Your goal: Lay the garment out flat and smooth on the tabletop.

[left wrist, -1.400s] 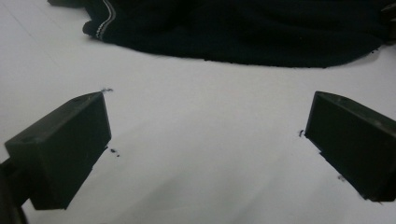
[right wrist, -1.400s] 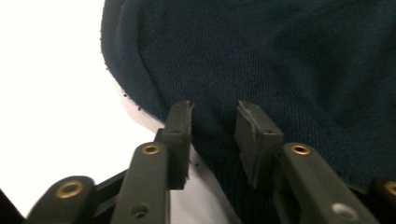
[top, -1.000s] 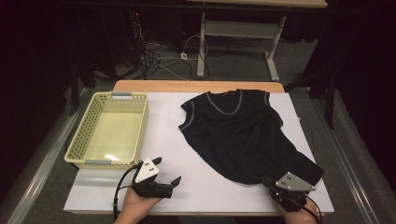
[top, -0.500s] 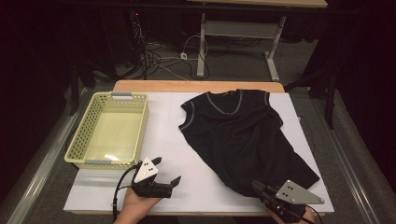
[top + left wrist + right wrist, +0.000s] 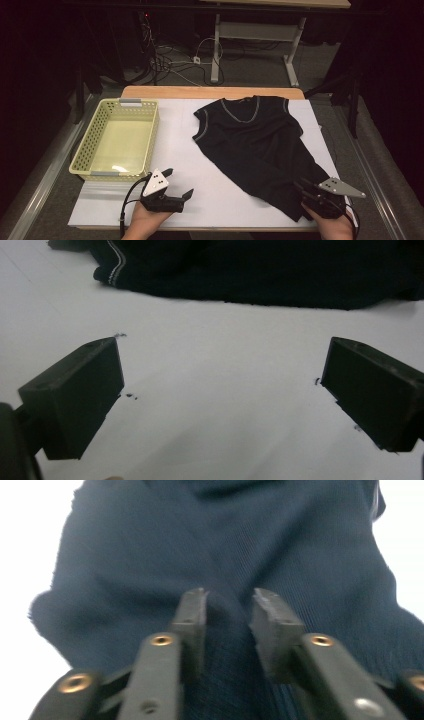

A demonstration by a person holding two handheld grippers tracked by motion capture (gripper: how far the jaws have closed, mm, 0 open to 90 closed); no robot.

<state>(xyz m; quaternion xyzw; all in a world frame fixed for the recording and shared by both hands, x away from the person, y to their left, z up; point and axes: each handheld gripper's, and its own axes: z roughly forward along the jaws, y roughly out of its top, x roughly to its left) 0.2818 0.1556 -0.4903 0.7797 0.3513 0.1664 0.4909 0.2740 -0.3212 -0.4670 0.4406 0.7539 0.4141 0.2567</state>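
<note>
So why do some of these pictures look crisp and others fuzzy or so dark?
High view: the white table sheet is brightly lit, the room behind nearly black; a glare patch sits in the pale yellow plastic basket. Left gripper view: sharp jaws, and the black sleeveless shirt loses detail in darkness. Right gripper view: soft and blurred, the shirt looking bluish against washed-out white.

A pale yellow basket (image 5: 117,145) sits on the left of the white table (image 5: 175,120). Beyond the far edge, cables (image 5: 170,60) trail across the floor near a desk frame (image 5: 250,32).
</note>
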